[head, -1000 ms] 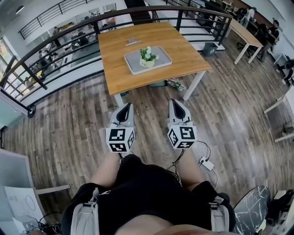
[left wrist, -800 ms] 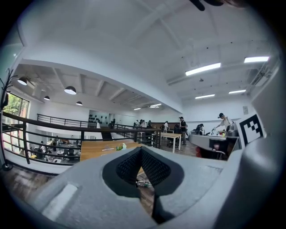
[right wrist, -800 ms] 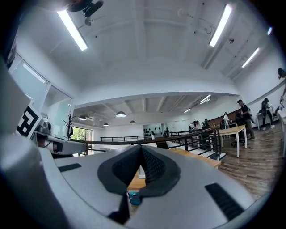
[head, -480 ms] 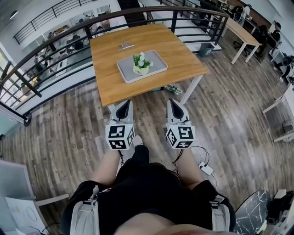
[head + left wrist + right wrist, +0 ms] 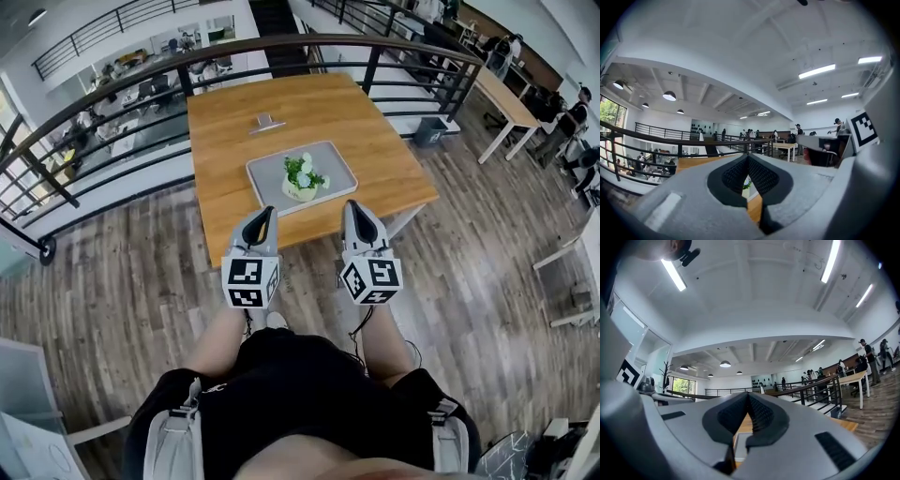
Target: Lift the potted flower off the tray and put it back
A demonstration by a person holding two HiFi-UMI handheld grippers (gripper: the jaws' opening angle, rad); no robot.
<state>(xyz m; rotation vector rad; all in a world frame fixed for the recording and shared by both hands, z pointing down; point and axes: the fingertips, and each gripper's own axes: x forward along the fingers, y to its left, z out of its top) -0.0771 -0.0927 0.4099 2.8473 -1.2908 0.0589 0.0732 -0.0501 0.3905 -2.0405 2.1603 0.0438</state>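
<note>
Wood, pale orange, lies ahead of my jaws: the table [image 5: 225, 131]. On it sits the grey tray [image 5: 267, 173], and the flower [image 5: 302, 178] stands upright in its white pot on the tray, ahead of both grippers and between their lines. Only the head view gives that layout. It shows my left gripper [image 5: 263, 216] and right gripper [image 5: 352, 206] side by side and level. Their tips are over the table's near part, close to the tray's near rim, and touch nothing. It also shows the plank floor [image 5: 112, 281] under me.

That view hardly shows how my jaws stand; the gripper views do. In the left gripper view my ribbed pads [image 5: 761, 176] meet at the tips, so the jaws are closed and hold nothing. Through the slit below the tips I see a sliver of green leaves and white pot, with wood under it. In the right gripper view the pads [image 5: 761, 414] are also together and empty. That slit shows only wood and a strip of grey tray.

The gripper views look level, so they show what the head view cuts off: the white ceiling [image 5: 754, 301] with its lamps. They also show the railing [image 5: 651, 138] from the side. Each catches the other gripper's marker cube [image 5: 862, 129] at its edge.
</note>
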